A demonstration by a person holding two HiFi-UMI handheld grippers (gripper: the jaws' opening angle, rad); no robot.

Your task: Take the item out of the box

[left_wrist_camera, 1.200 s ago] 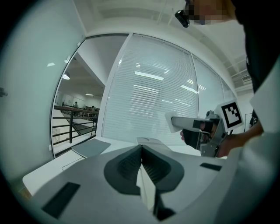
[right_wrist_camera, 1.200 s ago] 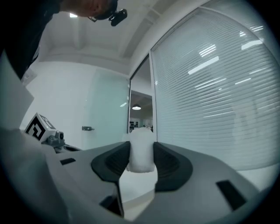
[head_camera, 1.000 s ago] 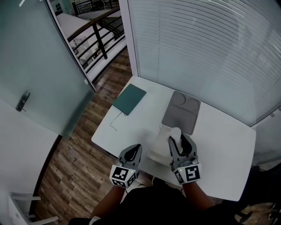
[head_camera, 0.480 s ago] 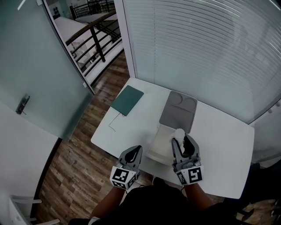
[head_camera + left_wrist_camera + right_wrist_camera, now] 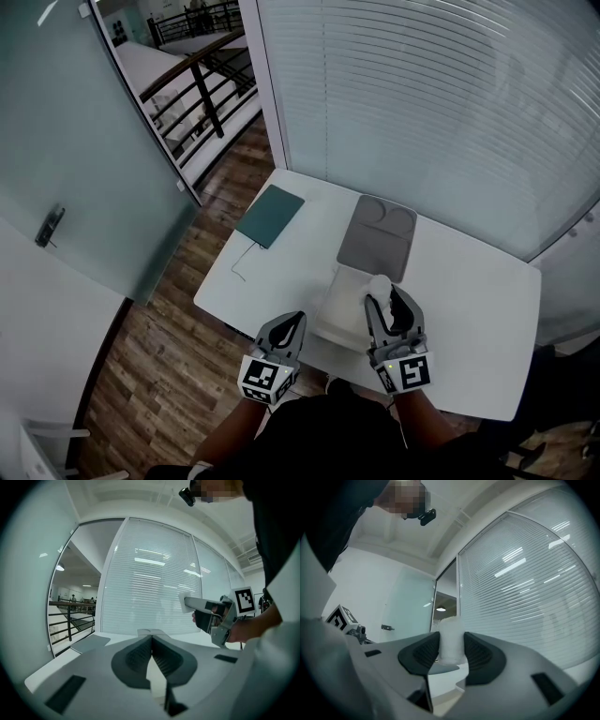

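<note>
Barely moved since a second ago, the right gripper clamps the white cylindrical item, seemingly lifted just above the open white box. The left gripper has its jaws together, empty.

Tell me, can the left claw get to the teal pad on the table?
Probably yes. The left claw, empty with its jaws together, hangs at the near edge of the table, and nothing stands between it and the teal pad.

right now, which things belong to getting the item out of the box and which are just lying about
In the job: small white cylinder, gripped by the right gripper; open white box; its flat grey lid.
Lying about: flat teal notebook; thin pale cord on the white table; left gripper, shut, empty.
</note>
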